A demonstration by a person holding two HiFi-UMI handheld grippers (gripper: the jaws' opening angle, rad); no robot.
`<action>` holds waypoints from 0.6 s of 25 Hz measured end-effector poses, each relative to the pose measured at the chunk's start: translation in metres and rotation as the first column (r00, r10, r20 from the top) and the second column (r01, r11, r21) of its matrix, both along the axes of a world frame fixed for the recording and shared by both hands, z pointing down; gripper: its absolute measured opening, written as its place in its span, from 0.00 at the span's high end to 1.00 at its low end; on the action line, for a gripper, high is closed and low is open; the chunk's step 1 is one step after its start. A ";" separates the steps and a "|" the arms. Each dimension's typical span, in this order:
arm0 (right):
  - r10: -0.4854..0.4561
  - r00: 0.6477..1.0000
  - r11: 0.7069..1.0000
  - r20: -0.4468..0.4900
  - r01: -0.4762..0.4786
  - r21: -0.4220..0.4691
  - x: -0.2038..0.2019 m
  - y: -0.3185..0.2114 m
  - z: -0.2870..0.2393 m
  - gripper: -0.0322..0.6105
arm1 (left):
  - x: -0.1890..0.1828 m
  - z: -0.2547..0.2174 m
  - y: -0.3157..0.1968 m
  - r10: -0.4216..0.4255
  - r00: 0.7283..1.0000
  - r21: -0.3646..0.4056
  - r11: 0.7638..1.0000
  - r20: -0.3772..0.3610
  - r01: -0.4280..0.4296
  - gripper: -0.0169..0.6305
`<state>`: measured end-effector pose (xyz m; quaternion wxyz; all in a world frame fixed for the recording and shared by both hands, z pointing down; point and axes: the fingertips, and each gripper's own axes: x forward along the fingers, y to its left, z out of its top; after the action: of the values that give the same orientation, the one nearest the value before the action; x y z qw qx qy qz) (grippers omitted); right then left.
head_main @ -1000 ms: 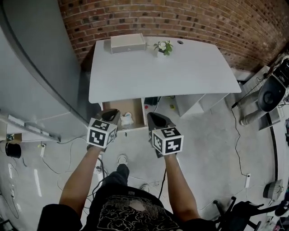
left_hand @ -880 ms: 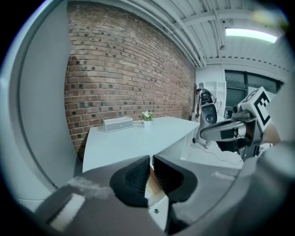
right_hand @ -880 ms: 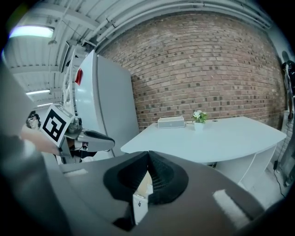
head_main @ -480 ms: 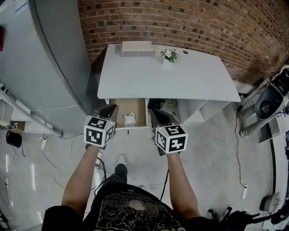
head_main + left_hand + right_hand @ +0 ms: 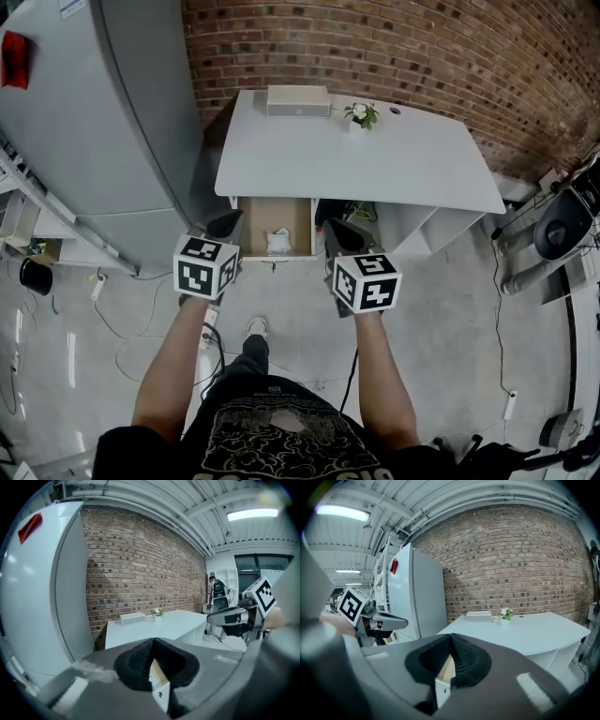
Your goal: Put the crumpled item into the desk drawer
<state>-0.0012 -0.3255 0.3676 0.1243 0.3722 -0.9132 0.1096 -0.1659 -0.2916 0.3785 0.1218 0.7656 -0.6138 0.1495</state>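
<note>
**Both grippers empty, crumpled item lying in the open drawer**

Nearest are the person's forearms, stretched forward with a gripper in each hand, level with each other and either side of the drawer front. The left gripper (image 5: 228,223) has its jaws closed tip to tip with nothing between them, as its own view confirms. The right gripper (image 5: 339,232) is the same, jaws together and empty. Neither touches the drawer; likely held back because the drop is done.

Between them the drawer (image 5: 255,225) is pulled out from under the desk (image 5: 375,164). The crumpled item (image 5: 278,242), white, sits inside near the drawer's front right. Judgement: placement looks complete, and only pushing the drawer shut could remain.

Further back on the desktop are a flat grey box (image 5: 298,100) and a small potted plant (image 5: 362,114), both against the far edge, well clear of the work. Behind is a brick wall (image 5: 394,47).
</note>
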 end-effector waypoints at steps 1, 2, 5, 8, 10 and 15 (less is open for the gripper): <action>-0.001 1.000 1.000 0.001 0.001 0.002 0.001 0.001 -0.001 0.95 | 0.000 -0.001 0.001 -0.003 1.000 0.002 1.000 0.001 0.003 0.97; -0.001 1.000 1.000 0.002 0.001 0.004 0.002 0.002 -0.001 0.95 | 0.000 -0.001 0.003 -0.004 1.000 0.002 1.000 0.003 0.004 0.97; 0.001 1.000 1.000 0.001 -0.001 0.007 0.004 0.003 -0.002 0.95 | -0.001 0.000 0.006 -0.009 1.000 0.002 1.000 0.007 0.009 0.97; 0.002 1.000 1.000 0.002 -0.002 0.010 0.006 0.002 -0.003 0.95 | -0.003 -0.001 0.007 -0.014 1.000 0.001 1.000 0.010 0.014 0.97; 0.002 1.000 1.000 0.003 -0.002 0.011 0.007 0.001 -0.006 0.95 | -0.004 -0.002 0.007 -0.018 1.000 0.000 1.000 0.011 0.018 0.97; -0.002 1.000 1.000 0.005 0.002 0.015 0.004 0.001 -0.009 0.95 | -0.005 -0.004 0.009 -0.021 1.000 -0.001 1.000 0.010 0.021 0.97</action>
<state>0.0033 -0.3243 0.3583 0.1193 0.3718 -0.9148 0.1034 -0.1713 -0.2824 0.3745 0.1207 0.7583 -0.6222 0.1527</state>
